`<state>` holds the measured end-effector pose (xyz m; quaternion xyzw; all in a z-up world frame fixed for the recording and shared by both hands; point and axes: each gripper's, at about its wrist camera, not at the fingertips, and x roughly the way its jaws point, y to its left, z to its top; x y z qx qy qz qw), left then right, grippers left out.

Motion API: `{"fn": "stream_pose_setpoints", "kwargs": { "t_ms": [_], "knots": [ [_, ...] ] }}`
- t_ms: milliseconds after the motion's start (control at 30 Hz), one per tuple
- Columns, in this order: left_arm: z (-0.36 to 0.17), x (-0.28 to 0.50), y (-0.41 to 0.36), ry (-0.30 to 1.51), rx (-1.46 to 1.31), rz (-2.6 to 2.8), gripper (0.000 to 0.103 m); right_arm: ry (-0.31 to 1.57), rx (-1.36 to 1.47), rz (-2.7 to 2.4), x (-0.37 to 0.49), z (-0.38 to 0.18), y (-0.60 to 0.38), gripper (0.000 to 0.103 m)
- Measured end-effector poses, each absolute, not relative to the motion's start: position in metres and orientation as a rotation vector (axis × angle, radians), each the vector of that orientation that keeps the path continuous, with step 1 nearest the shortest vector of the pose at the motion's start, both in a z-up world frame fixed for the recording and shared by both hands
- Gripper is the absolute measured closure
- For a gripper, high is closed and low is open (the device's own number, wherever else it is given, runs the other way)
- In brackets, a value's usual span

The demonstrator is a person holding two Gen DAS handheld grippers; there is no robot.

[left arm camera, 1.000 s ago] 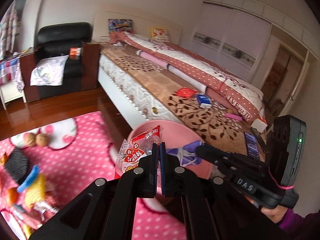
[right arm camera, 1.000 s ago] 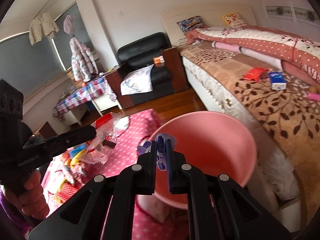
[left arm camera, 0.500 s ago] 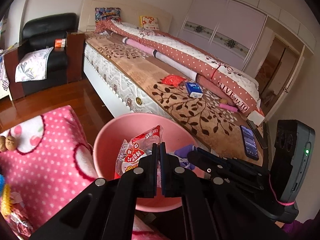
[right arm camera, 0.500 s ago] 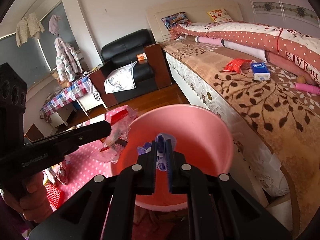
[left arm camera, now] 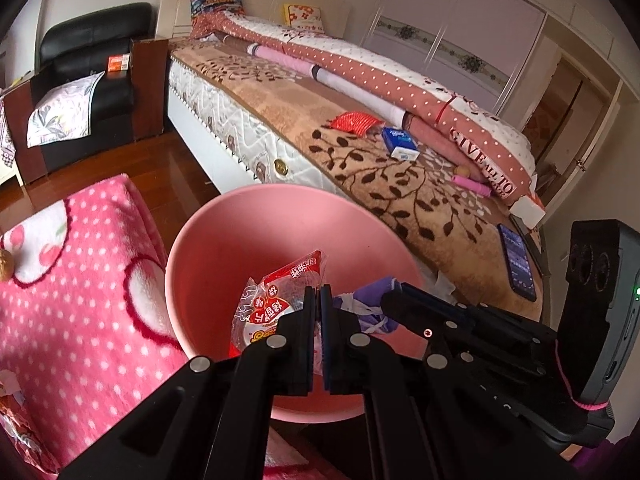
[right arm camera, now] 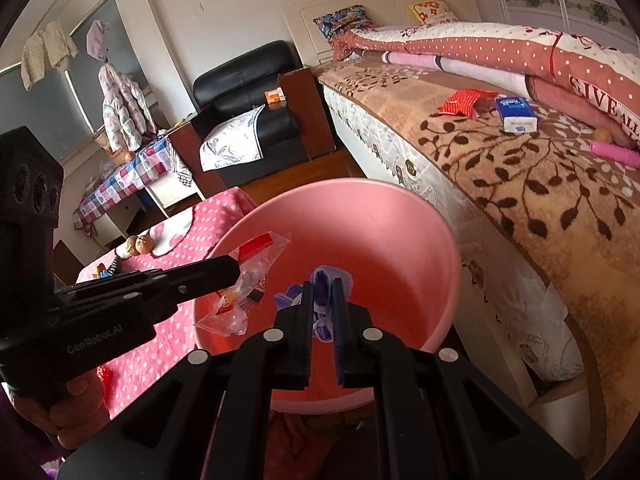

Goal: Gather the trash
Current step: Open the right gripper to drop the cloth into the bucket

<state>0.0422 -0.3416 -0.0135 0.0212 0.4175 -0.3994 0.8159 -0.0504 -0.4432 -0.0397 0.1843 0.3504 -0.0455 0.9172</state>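
Over the round, smooth pink bin point(left arm camera: 208, 256), the left gripper point(left arm camera: 314, 300) pinches a crinkly clear-and-red wrapper point(left arm camera: 276, 300); the right gripper point(right arm camera: 322, 300) clamps a crumpled purple scrap point(right arm camera: 320, 280) beside it.

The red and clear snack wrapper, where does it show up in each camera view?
Left wrist view: the snack wrapper sits low centre, pinched in the left tongs over the pink bin.
Right wrist view: it is left of centre, held from the left.
Shared landmark: the blue tissue pack on the bed.
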Motion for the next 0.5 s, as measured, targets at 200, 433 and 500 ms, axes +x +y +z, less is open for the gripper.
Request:
{"fn": "stream_pose_setpoints", "kwargs": {
  "t_ms": [200, 433, 500],
  "knots": [
    [-0.018, 0.044, -0.337, 0.901, 0.049, -0.825, 0.092, 0.745, 0.394, -0.098, -0.048, -0.044, -0.441, 0.094],
    [-0.013, 0.044, -0.327, 0.893, 0.033, -0.795, 0.068, 0.77, 0.414, -0.113, -0.046, -0.046, -0.443, 0.085],
    [-0.009, 0.043, -0.324, 0.884, 0.032, -0.79, 0.065, 0.769, 0.423, -0.113, -0.046, -0.045, -0.443, 0.078]
  ]
}}
